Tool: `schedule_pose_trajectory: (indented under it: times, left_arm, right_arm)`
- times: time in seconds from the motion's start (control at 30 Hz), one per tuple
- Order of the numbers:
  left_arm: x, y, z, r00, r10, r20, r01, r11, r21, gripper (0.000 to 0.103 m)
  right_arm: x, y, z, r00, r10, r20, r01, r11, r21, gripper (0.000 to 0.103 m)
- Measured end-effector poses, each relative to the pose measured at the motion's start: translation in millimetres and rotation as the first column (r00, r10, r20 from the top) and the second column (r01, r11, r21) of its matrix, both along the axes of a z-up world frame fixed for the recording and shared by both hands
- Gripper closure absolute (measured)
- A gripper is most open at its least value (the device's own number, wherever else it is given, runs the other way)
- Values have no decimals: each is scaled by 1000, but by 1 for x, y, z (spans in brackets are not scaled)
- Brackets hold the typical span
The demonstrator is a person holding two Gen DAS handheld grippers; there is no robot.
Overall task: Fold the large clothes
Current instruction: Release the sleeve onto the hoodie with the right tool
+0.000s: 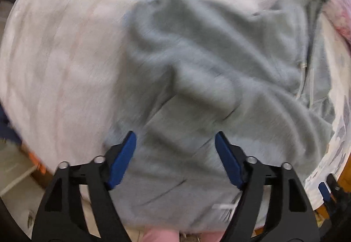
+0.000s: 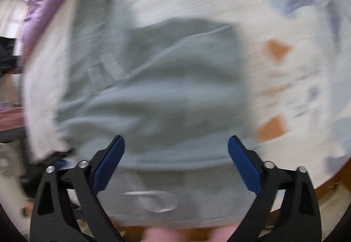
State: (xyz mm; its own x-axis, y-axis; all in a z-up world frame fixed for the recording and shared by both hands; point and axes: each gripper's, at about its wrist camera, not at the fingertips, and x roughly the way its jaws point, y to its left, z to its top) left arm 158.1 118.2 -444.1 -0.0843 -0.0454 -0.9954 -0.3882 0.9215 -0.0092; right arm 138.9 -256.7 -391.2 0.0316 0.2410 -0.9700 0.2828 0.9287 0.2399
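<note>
A large grey hooded sweatshirt (image 1: 208, 71) lies crumpled on a pale patterned bed sheet (image 1: 61, 44). Its hood and drawstrings reach to the upper right in the left wrist view. My left gripper (image 1: 175, 145) is open and empty, just above the garment's near part. The same sweatshirt (image 2: 158, 88) fills the middle of the right wrist view, with a white drawstring loop near the bottom. My right gripper (image 2: 176, 150) is open and empty above the garment's near edge. Both views are blurred by motion.
The sheet (image 2: 285, 22) has orange and blue-grey patches. A purple and pink quilt (image 2: 43, 0) lies at the far left of the bed. The bed's edge and floor (image 1: 17, 176) show at lower left. The other gripper's tip (image 1: 324, 191) shows at lower right.
</note>
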Motion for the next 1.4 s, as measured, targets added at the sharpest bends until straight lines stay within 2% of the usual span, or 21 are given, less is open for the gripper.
schedule_pose_trajectory:
  times: [0.03,0.07,0.1,0.2,0.27,0.37,0.4,0.5,0.6,0.7,0.8,0.83,0.97,1.03,1.1,1.17,1.2,1.23,1.3,1.4]
  left_arm:
    - [2,-4,-5,1000,-22,-18,22,999,23,55]
    - [4,-11,-19,995,-57,-88,61,997,46,63]
    - [3,-14,-28,990,-64,-124,69,997,41,65]
    - [-2,-15,-35,990,-52,-132,59,997,49,65]
    - [-3,-16,-33,987,-66,-146,76,995,65,65]
    - [-4,-17,-26,980,-78,-181,93,992,79,65]
    - [-2,-18,-21,979,-87,-182,104,991,86,65]
    - [8,-19,6,985,-107,-132,119,989,84,64]
    - [25,-19,17,991,-112,-76,118,990,81,65]
    - [46,-18,6,993,-102,-67,107,992,68,65]
    - [57,-17,-32,989,-104,-105,113,990,89,66]
    - [59,-15,-46,989,-99,-114,109,991,81,64]
    - [65,-16,-35,988,-124,-91,131,988,78,63]
    - [55,-16,-33,991,-108,-82,113,992,48,64]
    - [48,-7,-25,992,-92,-81,95,995,37,57]
    - [44,-2,-13,991,-97,-87,104,992,76,28]
    - [45,1,-6,993,-95,-73,101,992,80,24]
    - [45,1,2,995,-90,-50,93,993,67,21]
    - [46,3,18,997,-70,-15,71,997,37,13]
    - [55,2,39,997,-70,18,70,997,38,13]
  right_arm:
    - [-1,-9,-11,1000,4,-31,-4,1000,-19,68]
    - [-3,-13,-25,997,7,-78,-7,1000,-10,81]
    - [-6,-18,-44,992,6,-127,-2,1000,25,89]
    - [-27,-21,-86,979,14,-202,-9,1000,22,93]
    - [-38,-27,-92,985,-25,-169,34,998,51,94]
    - [-37,-32,-81,977,-56,-208,68,996,52,94]
    - [-33,-35,-69,979,-66,-195,79,995,61,91]
    - [-8,-43,-32,996,-51,-77,53,998,30,88]
    - [22,-55,-21,999,-50,-13,50,998,30,89]
    - [53,-65,-39,999,-46,3,46,999,13,89]
    - [74,-75,-83,996,-63,-55,64,998,4,93]
    - [74,-77,-87,996,-78,-51,79,997,11,94]
    - [70,-86,-76,991,-116,-69,117,993,17,93]
    - [68,-90,-65,985,-149,-91,151,989,13,88]
    - [72,-83,-56,986,-140,-93,142,990,20,88]
    - [75,-80,-40,988,-137,-77,137,991,-4,55]
    - [76,-81,-30,984,-164,-66,161,986,-52,16]
    - [76,-88,-20,980,-195,-37,191,977,-89,10]
    - [76,-91,4,970,-234,69,240,967,-85,10]
    - [83,-94,21,969,-234,80,239,969,-67,10]
